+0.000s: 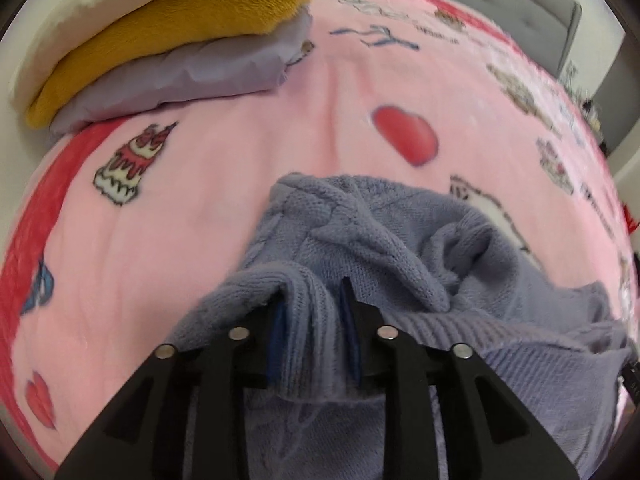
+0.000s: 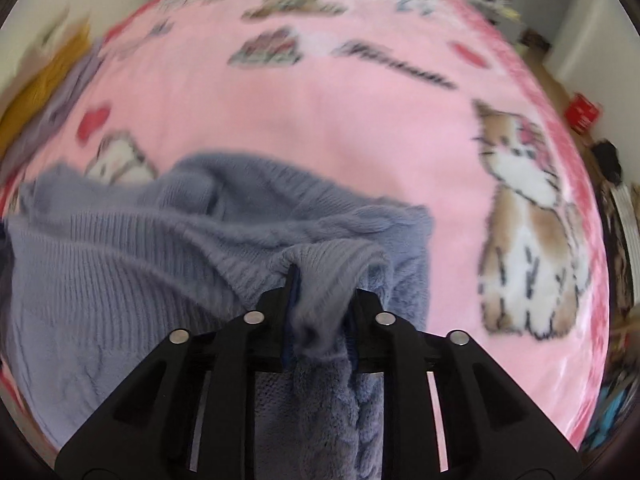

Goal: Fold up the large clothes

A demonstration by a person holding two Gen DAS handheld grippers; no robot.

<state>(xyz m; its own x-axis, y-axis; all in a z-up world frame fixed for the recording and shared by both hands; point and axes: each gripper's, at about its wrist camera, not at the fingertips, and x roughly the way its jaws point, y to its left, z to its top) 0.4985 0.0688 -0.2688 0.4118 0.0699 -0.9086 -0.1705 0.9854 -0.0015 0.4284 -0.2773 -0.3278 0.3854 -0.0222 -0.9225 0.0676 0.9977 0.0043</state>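
Both grippers hold the sweater [image 1: 384,240] by its ribbed edge: the left gripper [image 1: 312,312] is closed on one bunch of knit, the right gripper [image 2: 320,292] on another. The rest of the sweater lies crumpled on the pink blanket [image 1: 224,152]. I judge the fold is in progress; the next move needs both edges carried forward together and laid flat.

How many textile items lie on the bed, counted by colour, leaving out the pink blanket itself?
Blue-grey: 1, the knit sweater, gripped by the left gripper and the right gripper.
Mustard yellow: 1, a folded fleece item.
Pale lilac: 1, a folded item under the yellow one.
Total: 3, all on the pink blanket.
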